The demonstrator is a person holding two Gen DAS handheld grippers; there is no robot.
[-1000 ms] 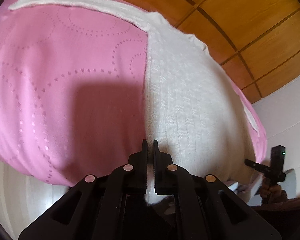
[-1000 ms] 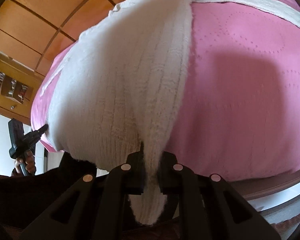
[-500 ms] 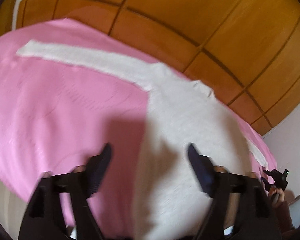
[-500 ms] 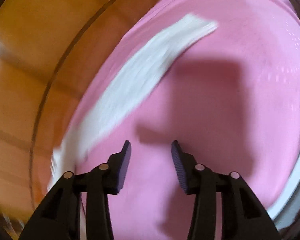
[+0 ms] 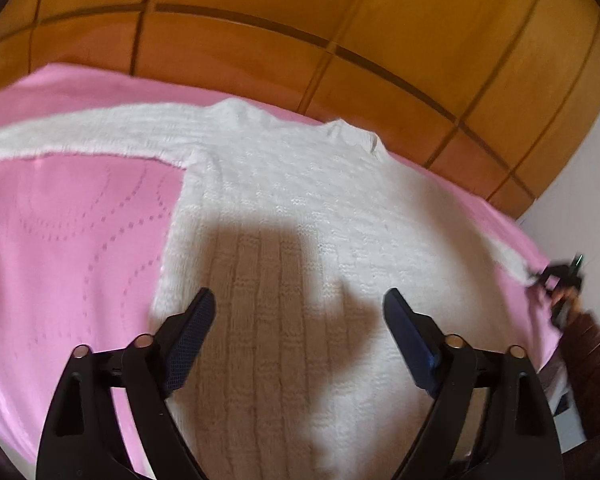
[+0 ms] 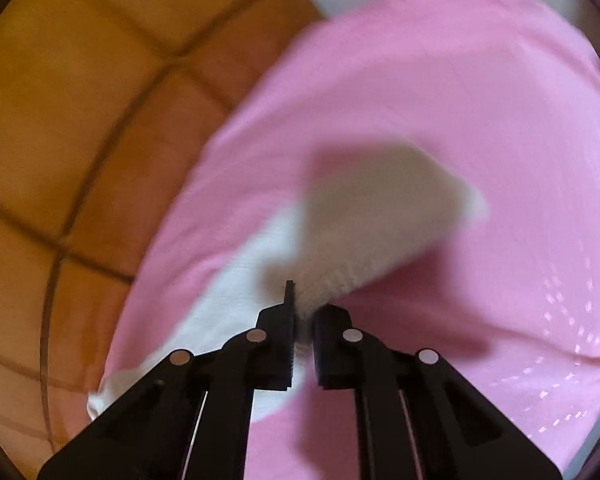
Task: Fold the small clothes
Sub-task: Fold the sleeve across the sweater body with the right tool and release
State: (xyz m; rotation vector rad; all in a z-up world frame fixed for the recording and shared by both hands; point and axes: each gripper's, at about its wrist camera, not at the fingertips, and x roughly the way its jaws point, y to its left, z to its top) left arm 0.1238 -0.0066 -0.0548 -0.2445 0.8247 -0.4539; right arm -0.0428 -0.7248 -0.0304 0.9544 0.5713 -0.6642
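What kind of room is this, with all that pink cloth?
Probably a bedroom: a white sweater lies spread on a pink bedspread, backed by a panelled wooden headboard or wardrobe.

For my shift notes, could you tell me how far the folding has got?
Done: white sweater lies flat on the pink cover. In hand: the right gripper has just closed on a sleeve end; the left gripper has just opened, empty. Left: every fold.
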